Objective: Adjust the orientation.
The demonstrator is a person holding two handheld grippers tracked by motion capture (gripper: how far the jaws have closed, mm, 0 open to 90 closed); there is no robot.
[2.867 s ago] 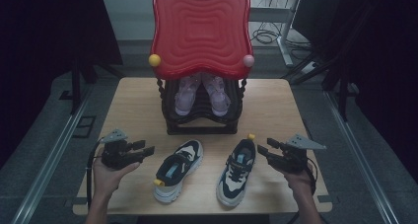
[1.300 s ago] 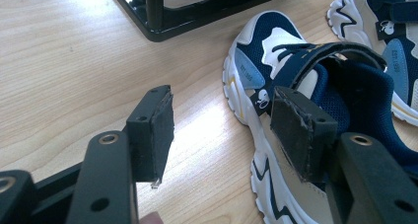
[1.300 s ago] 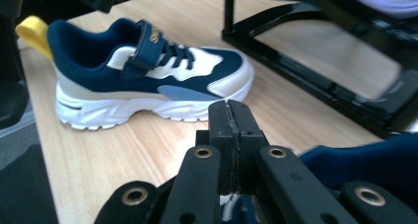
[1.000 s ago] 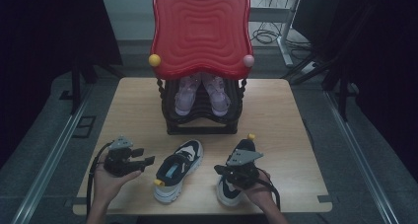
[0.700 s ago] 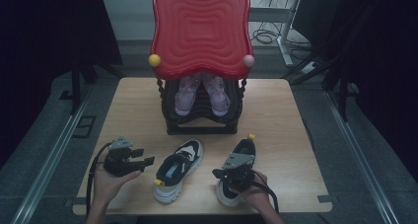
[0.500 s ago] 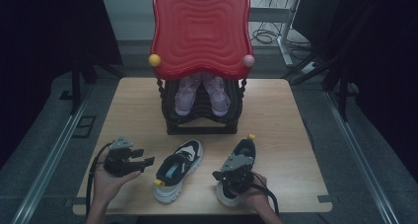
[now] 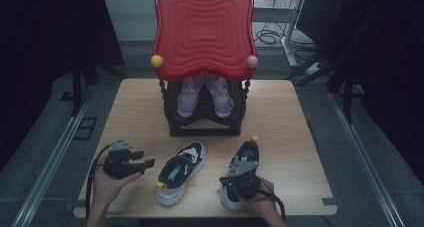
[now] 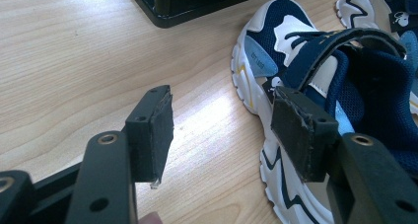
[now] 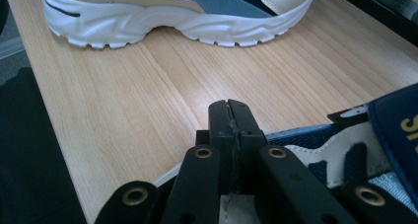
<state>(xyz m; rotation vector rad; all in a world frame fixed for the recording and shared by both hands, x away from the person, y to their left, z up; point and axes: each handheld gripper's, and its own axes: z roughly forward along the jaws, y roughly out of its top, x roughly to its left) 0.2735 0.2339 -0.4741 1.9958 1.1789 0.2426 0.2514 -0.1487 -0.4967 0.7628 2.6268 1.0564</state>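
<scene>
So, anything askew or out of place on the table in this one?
The two loose sneakers aren't parallel: the left sneaker lies angled, toe toward the rack, the right sneaker straighter. The left sneaker's strap stands open. Nothing spilled or damaged.

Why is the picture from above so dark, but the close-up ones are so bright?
In the high view the room around the table is nearly black and the colours dim; in the left gripper view light glares on the wood beside the left shoe; in the right gripper view the near jaws look sharp.
</scene>
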